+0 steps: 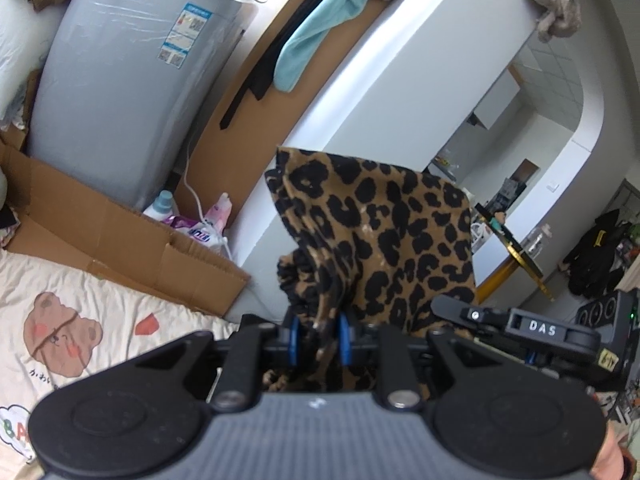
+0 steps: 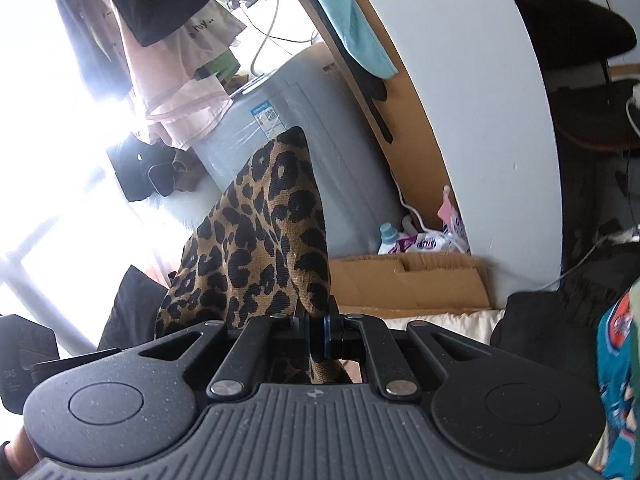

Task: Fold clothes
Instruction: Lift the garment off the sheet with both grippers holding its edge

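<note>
Now we hold the leopard-print garment (image 1: pixel 380 232) aloft | left gripper (image 1: pixel 319 338) pinched tight on gathered cloth, right gripper (image 2: pixel 318 334) clamped on another edge | keep both level, cloth taut between us.

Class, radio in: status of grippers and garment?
Left gripper shut on leopard-print garment. Right gripper shut on it too. Garment held aloft, bunched. Nothing obstructing.

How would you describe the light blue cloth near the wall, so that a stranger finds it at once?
Start at the tall grey plastic-wrapped appliance with the blue label. To its right a brown board leans against the curved white wall. The light blue cloth hangs over the board's top edge; beside it hangs a black strap, and only the cloth is turquoise.
</note>
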{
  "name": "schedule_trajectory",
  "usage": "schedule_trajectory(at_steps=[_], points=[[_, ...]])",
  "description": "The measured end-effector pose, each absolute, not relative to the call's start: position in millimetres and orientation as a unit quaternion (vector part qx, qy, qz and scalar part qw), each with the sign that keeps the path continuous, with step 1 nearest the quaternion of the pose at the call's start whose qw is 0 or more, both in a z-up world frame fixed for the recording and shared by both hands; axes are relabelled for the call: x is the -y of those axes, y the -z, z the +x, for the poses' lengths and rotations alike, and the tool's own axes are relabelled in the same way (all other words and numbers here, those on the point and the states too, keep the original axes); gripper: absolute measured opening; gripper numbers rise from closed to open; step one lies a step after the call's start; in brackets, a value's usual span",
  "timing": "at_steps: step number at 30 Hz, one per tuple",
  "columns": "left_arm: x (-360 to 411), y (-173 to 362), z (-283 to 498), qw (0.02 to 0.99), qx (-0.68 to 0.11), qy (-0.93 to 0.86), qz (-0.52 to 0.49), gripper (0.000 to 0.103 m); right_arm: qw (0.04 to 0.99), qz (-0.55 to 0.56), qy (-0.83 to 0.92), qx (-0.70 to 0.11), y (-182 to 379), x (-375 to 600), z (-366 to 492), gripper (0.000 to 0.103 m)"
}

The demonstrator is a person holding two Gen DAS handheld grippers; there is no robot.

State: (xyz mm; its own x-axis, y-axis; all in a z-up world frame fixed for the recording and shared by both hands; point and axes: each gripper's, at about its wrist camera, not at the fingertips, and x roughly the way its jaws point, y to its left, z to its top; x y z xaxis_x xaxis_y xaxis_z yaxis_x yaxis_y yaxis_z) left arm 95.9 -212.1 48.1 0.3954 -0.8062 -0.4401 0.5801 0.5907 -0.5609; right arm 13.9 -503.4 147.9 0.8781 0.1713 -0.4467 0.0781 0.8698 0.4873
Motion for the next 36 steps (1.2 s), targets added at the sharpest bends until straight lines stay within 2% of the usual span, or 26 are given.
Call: schedule_trajectory(at_steps=[8, 36], points=[[228, -42, 91, 0.815, -0.347, 0.439, -0.151, 0.02, 0.937, 0.254, -0.019, -0.238, -152, 514, 2, 0.005], [321, 14, 82, 0.798, -0.357, 0.468, -0.129, 0.021, 0.939, 0.275, 0.026, -0.203, -72, 606, -32, 0.005]])
